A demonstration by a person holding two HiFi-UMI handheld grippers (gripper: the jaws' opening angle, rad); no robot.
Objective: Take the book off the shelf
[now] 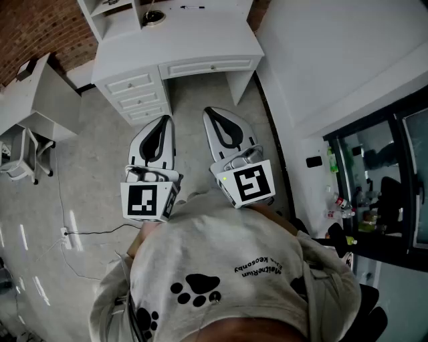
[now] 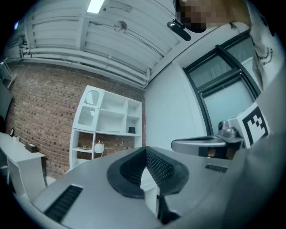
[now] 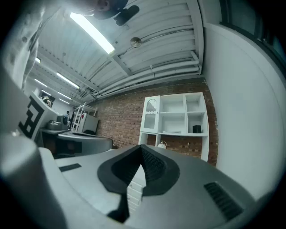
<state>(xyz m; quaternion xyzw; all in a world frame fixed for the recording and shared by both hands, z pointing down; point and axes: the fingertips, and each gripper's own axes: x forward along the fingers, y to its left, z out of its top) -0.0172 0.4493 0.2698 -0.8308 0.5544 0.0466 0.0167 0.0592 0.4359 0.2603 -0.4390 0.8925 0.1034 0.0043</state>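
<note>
Head view: the left gripper (image 1: 162, 123) and right gripper (image 1: 212, 115) are held side by side at the person's front, both with jaws pressed together and nothing between them. Bare grey floor (image 1: 93, 174) lies open between them and the white desk (image 1: 180, 47) ahead. The desk's drawer stack (image 1: 137, 93) faces the left gripper and its kneehole faces the right one. The shelf (image 1: 107, 10) stands on the desk's far left, cut by the frame edge. A white wall (image 1: 334, 60) closes in just right of the right gripper, with dark glass panels (image 1: 388, 180) further back. On the left are a grey table (image 1: 40, 100) and a chair (image 1: 23, 157), well apart, and a thin cable (image 1: 87, 234) trails over the floor. Left gripper view: the left gripper (image 2: 144, 151) has its ribbed pads (image 2: 158, 165) shut, empty. Beyond them the shelf (image 2: 107, 125) rises against a brick wall (image 2: 40, 103), with a small dark block (image 2: 131, 130) upright in a right-hand cubby, too small to tell if it is the book. The right gripper (image 2: 199, 144) is close alongside. Right gripper view: the right gripper (image 3: 140, 150) is likewise closed on nothing. The shelf (image 3: 176, 118) stands ahead, the dark block (image 3: 196, 129) in that right cubby, the wall (image 3: 250, 112) close at right, and the left gripper (image 3: 76, 142) at left.
</note>
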